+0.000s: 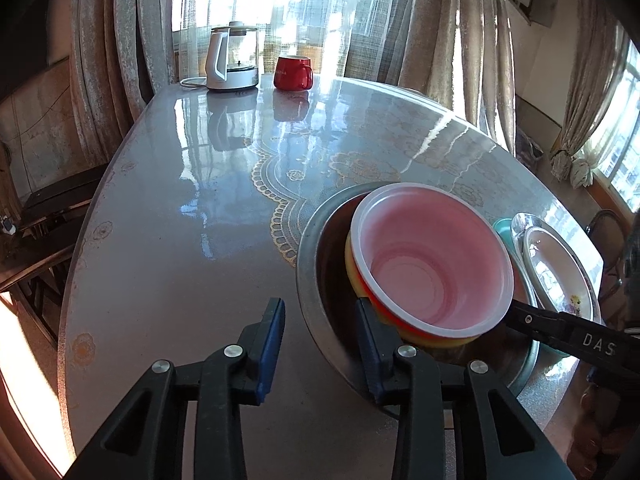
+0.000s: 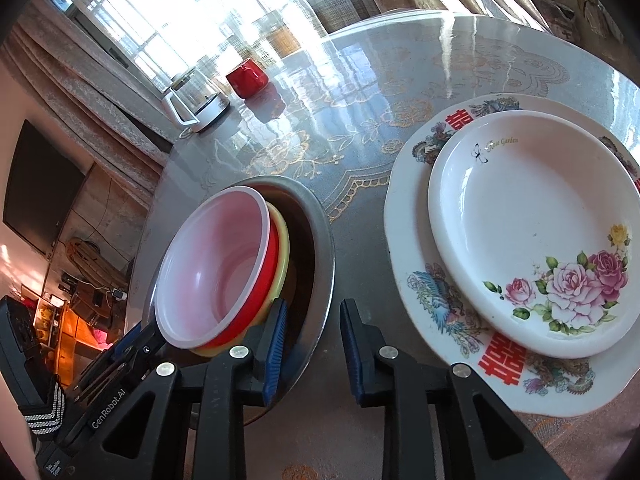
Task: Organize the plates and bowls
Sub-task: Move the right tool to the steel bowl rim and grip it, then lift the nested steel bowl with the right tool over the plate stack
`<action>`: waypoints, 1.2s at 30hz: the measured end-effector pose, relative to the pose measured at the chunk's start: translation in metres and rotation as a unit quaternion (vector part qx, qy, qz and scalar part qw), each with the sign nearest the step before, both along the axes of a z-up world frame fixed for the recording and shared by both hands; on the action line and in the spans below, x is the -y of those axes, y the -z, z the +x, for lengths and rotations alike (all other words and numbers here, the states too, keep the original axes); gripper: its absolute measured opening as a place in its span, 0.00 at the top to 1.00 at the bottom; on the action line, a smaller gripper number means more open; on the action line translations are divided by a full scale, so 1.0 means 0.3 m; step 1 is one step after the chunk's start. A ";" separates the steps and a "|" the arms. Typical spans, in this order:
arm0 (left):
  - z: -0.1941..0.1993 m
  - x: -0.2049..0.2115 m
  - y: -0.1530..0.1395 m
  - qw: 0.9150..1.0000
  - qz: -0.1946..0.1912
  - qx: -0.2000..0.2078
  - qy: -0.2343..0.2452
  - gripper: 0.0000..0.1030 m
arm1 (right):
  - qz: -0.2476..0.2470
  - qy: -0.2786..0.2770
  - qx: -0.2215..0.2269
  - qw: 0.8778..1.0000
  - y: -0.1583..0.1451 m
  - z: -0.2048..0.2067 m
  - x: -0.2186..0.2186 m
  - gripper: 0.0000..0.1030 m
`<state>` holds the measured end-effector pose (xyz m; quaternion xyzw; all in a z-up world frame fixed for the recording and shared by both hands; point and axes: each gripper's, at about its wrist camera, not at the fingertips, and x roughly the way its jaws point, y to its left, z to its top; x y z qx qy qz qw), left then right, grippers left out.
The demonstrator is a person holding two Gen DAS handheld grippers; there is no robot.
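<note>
Steel held the bowls: the red bowl (image 1: 432,264) sat tilted in a yellow bowl (image 2: 282,248) inside the metal basin (image 1: 320,240) on the tabletop (image 1: 180,240), nested to save room. Your left tongs (image 1: 320,336) and right tongs (image 2: 312,344) both gaped, gripping nothing, flanking the basin rim. Beside it, the rose plate (image 2: 532,232) lay stacked on the larger patterned plate (image 2: 416,264), like with like.

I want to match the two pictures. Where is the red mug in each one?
Left wrist view: red mug at top centre, just right of the kettle.
Right wrist view: red mug upper left, also beside the kettle.
Shared landmark: the kettle.
</note>
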<state>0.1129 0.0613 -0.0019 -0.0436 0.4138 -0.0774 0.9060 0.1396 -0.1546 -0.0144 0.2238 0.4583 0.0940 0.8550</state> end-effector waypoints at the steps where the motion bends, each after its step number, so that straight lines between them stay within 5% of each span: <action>1: -0.001 0.003 0.000 1.000 0.000 0.001 0.002 0.66 | 0.000 -0.003 -0.002 1.000 0.004 0.003 -0.006 0.77; 5: -0.010 0.012 -0.002 1.000 -0.001 0.011 0.015 0.74 | 0.017 -0.008 -0.002 1.000 0.014 0.010 -0.008 0.78; 18: -0.040 0.002 -0.006 0.999 -0.022 0.021 0.019 0.76 | 0.015 -0.021 0.014 1.000 0.006 -0.022 -0.005 0.82; 36: -0.078 0.113 -0.179 0.993 -0.018 0.098 0.056 0.76 | 0.027 0.001 0.070 0.997 -0.117 -0.086 0.104 0.82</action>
